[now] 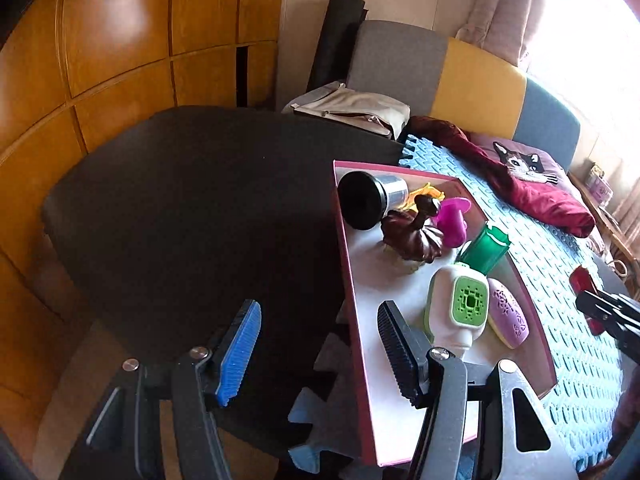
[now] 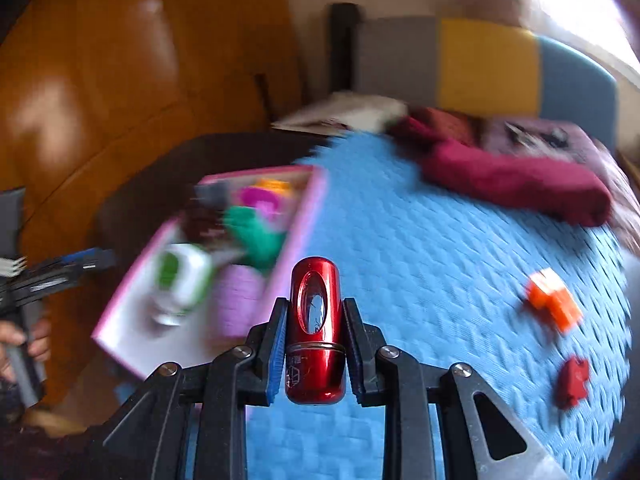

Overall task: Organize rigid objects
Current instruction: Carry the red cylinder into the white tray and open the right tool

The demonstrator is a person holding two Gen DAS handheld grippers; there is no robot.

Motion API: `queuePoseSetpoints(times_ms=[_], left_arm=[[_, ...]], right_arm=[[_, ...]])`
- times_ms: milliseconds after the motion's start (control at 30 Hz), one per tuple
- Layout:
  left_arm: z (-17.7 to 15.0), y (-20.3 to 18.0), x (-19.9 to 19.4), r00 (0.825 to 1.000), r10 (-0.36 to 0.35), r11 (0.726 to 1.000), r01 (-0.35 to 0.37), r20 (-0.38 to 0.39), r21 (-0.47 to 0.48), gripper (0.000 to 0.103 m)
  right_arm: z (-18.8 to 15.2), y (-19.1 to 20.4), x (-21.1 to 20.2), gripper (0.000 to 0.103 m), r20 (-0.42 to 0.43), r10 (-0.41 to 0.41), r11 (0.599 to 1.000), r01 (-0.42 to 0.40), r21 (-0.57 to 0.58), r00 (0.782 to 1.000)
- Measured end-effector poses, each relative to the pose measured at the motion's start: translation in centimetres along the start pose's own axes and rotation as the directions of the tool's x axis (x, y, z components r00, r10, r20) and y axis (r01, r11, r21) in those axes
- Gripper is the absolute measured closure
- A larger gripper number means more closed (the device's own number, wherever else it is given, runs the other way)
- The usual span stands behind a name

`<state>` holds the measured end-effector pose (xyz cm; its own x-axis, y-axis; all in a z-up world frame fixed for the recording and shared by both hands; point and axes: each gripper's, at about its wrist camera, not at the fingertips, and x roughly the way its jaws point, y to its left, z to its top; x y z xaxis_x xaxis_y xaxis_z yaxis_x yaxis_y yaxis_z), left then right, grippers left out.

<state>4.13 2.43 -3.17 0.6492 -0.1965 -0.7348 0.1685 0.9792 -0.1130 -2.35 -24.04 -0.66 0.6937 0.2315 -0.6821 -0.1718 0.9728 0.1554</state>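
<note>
My right gripper point(image 2: 315, 309) is shut on a shiny red metal cylinder point(image 2: 316, 280) and holds it above the blue foam mat point(image 2: 420, 260). It is also visible at the right edge of the left wrist view. To its left lies a pink-rimmed tray point(image 1: 348, 280) with a white floor. The tray holds a black and silver cylinder point(image 1: 372, 200), a brown pumpkin ornament point(image 1: 412, 238), a magenta piece point(image 1: 454, 220), a green cup point(image 1: 486, 246), a white and green device point(image 1: 460, 304) and a purple oval point(image 1: 508, 314). My left gripper point(image 1: 318, 354) is open over the tray's near left rim, nothing between its fingers.
An orange block point(image 2: 554, 300) and a dark red piece point(image 2: 574, 380) lie on the mat's right side. A maroon cloth point(image 1: 532, 188) lies at the mat's far end. The black table point(image 1: 200, 200) spreads left of the tray, with wooden cabinets point(image 1: 120, 40) behind.
</note>
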Motion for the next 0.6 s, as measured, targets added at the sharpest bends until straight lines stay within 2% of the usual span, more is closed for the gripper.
queuePoseSetpoints(times_ms=[133,267,400,533,600], left_arm=[[-0.1,0.1,0.0,1.0,-0.006,1.0,0.006,-0.002,-0.001,0.041],[-0.2,0.2,0.0,1.0,-0.01,1.0,0.01,-0.002,-0.001,0.041],[-0.4,0.2,0.2,1.0,-0.013,1.0,0.013,-0.012,0.0,0.041],[-0.6,-0.2,0.5,1.0,-0.016,1.0,0.016,-0.024,0.011,0.041],[-0.6,-0.3,0.5,0.999,-0.02,1.0,0.02,-0.026,0.013,0.041]], right_arm=[[0.4,4.1,1.0,0.078,-0.033,0.085,0.992,-0.088,-0.086,0.996],[0.0,6.9,3.1,0.078,-0.11,0.131,0.98,-0.146,-0.139,0.985],[-0.8,8.3,5.7,0.078,-0.174,0.101,0.978,-0.129,-0.162,0.98],[-1.5,7.8,8.7,0.078,-0.227,0.057,0.986,-0.091,-0.141,0.972],[-1.5,7.6,9.0,0.077,-0.211,0.053,0.988,-0.083,-0.134,0.976]])
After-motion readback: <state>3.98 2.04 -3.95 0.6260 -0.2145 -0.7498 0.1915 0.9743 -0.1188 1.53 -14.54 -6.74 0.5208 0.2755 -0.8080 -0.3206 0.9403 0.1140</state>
